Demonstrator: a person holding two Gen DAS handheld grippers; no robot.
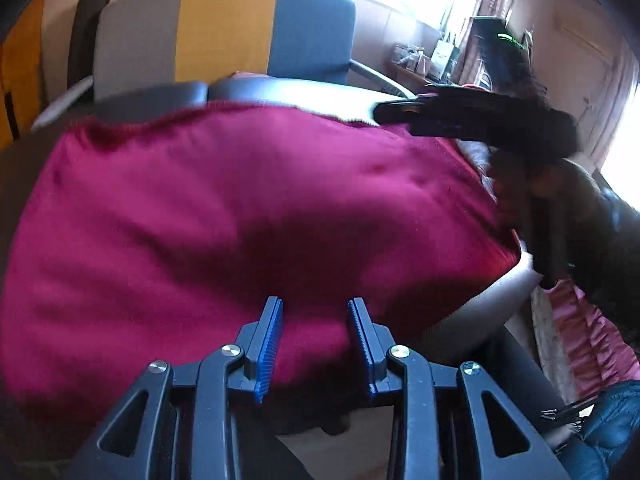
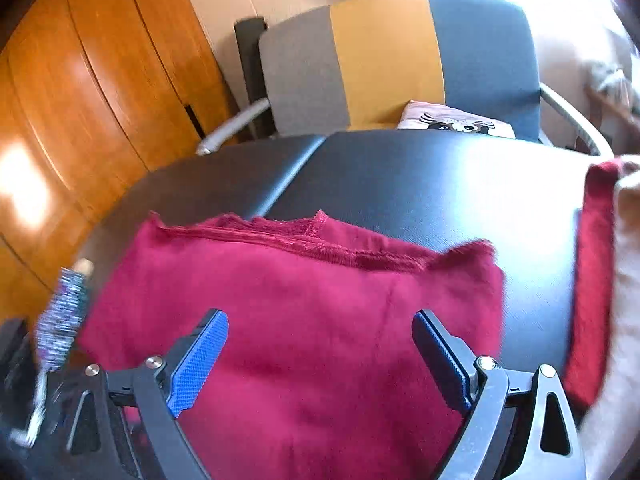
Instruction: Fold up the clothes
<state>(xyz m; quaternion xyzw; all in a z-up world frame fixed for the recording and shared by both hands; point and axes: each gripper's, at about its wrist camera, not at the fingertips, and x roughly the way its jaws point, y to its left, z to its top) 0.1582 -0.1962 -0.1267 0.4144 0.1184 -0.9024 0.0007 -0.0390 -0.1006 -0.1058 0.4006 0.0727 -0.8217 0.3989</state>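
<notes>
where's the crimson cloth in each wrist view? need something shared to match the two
Left wrist: the crimson cloth fills the centre and left, its frayed edge toward the chair, behind the left gripper.
Right wrist: the cloth covers the lower centre on the black table, under the right gripper.
Shared landmark: the grey, yellow and blue chair at the top of both.
</notes>
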